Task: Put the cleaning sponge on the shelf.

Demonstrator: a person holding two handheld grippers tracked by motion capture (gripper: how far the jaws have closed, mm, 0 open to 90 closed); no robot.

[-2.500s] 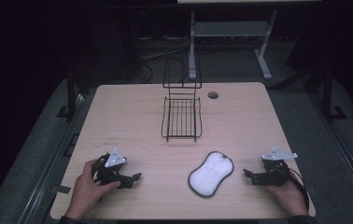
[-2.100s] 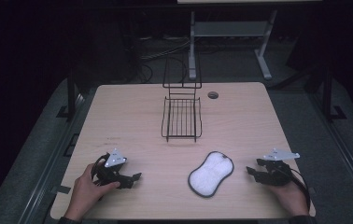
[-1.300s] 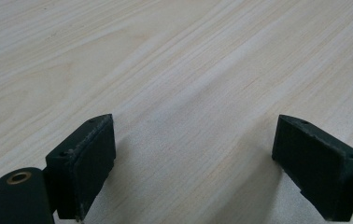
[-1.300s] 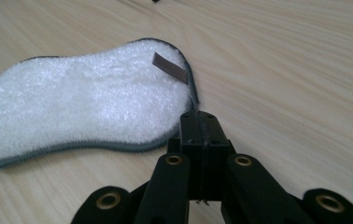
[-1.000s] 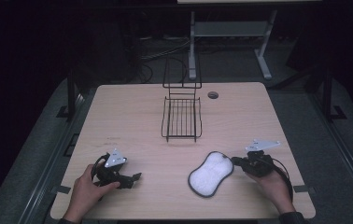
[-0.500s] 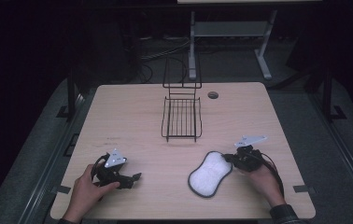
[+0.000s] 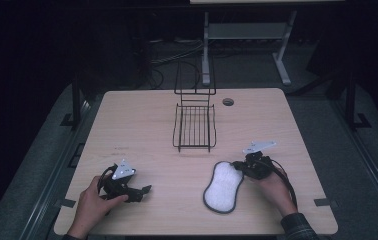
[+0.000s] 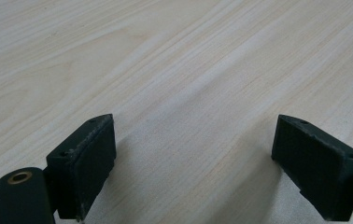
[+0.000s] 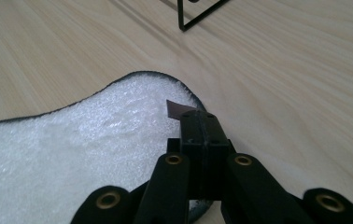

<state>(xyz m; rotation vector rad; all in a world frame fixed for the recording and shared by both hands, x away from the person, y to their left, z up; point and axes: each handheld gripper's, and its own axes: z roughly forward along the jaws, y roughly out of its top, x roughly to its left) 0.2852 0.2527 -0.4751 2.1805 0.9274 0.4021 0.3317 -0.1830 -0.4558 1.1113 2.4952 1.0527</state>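
Tongs status, high view: your left tongs (image 7: 138, 192) rest near the desk's (image 7: 142, 130) front-left corner; your right tongs (image 7: 238, 166) touch the white pad (image 7: 223, 186) near the front edge. Left gripper view: jaws released, spread wide. Right gripper view: right tongs (image 9: 198, 122) clenched over the pad's (image 9: 72, 144) rim; whether they pinch it, you cannot tell.
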